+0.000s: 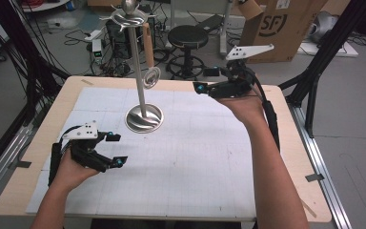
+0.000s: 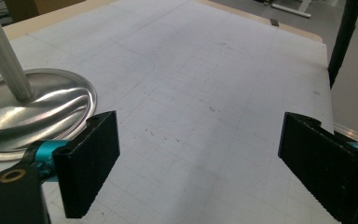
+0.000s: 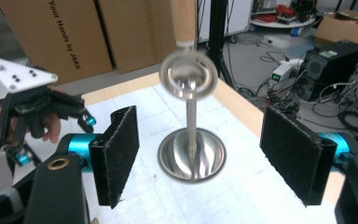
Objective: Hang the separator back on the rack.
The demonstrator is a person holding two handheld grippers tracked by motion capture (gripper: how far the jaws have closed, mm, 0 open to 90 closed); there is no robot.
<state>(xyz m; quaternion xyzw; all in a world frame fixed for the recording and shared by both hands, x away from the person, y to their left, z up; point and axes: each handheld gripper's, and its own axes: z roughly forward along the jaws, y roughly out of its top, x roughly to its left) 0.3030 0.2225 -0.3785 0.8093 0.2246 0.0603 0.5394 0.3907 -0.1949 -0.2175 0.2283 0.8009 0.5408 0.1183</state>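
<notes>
while the right gripper [image 1: 201, 88] hangs wide open in the air, facing the ladle [image 3: 187, 79] hanging from the metal stand [image 1: 144, 118], the left gripper [image 1: 116, 149] rests open on the table [image 1: 209, 157] nearby.

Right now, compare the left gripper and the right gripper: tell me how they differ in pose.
The left gripper sits low over the white mat; the right gripper is raised, aimed at the hanging utensil on the stand. The left is nearer the person, the right farther. Both are open, holding nothing.
</notes>
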